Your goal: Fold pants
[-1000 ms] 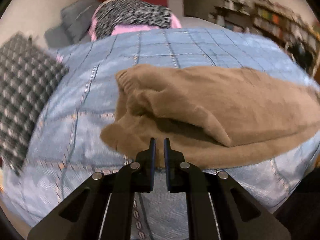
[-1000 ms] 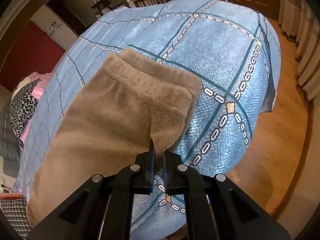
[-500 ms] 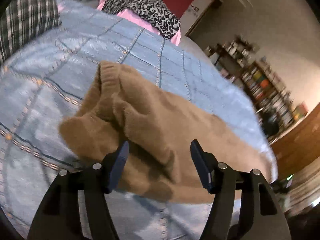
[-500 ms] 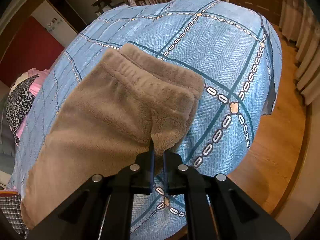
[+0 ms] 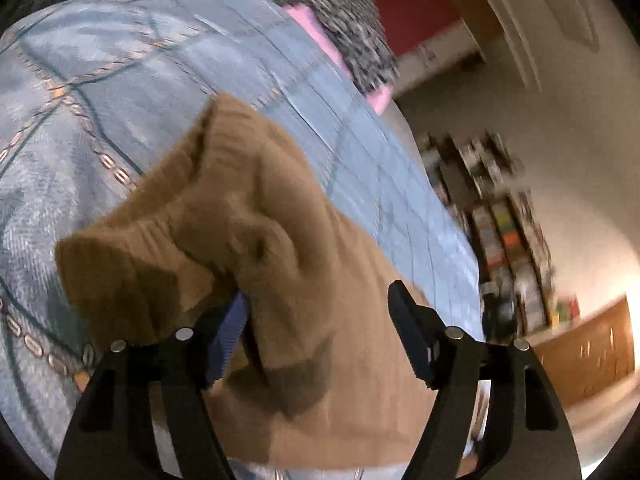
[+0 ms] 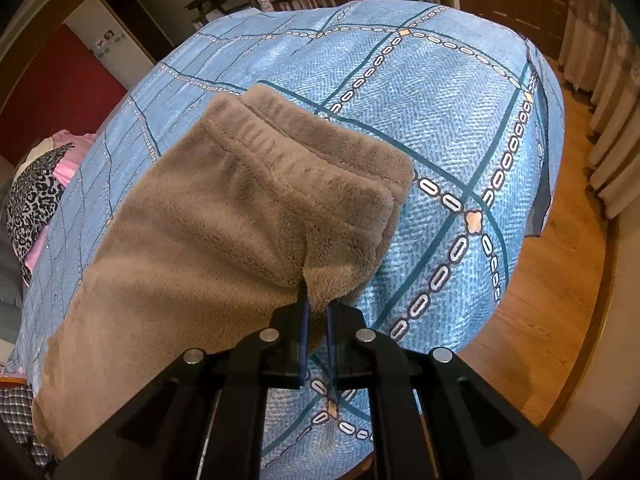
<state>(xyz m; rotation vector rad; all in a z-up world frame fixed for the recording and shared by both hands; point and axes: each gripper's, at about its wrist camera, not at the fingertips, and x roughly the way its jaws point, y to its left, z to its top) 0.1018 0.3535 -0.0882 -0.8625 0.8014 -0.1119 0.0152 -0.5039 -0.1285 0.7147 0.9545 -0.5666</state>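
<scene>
Brown fleece pants (image 6: 224, 240) lie folded lengthwise on a blue patterned bedspread (image 6: 440, 92). In the right wrist view my right gripper (image 6: 316, 312) is shut on the near corner of the waistband end. In the left wrist view the ribbed cuff end of the pants (image 5: 248, 240) lies bunched. My left gripper (image 5: 320, 320) is open wide, its jaws straddling the cloth just behind the cuffs. The left finger (image 5: 230, 332) is partly hidden under a fold.
A leopard-print and pink pillow (image 6: 36, 196) and a plaid pillow (image 6: 16, 412) lie at the head of the bed. Bookshelves (image 5: 504, 224) stand beyond the bed. The bed's foot edge drops to a wooden floor (image 6: 560, 300).
My left gripper has opened from shut and moved forward over the cuff end, its view swinging right. My right gripper has kept its grip and barely moved.
</scene>
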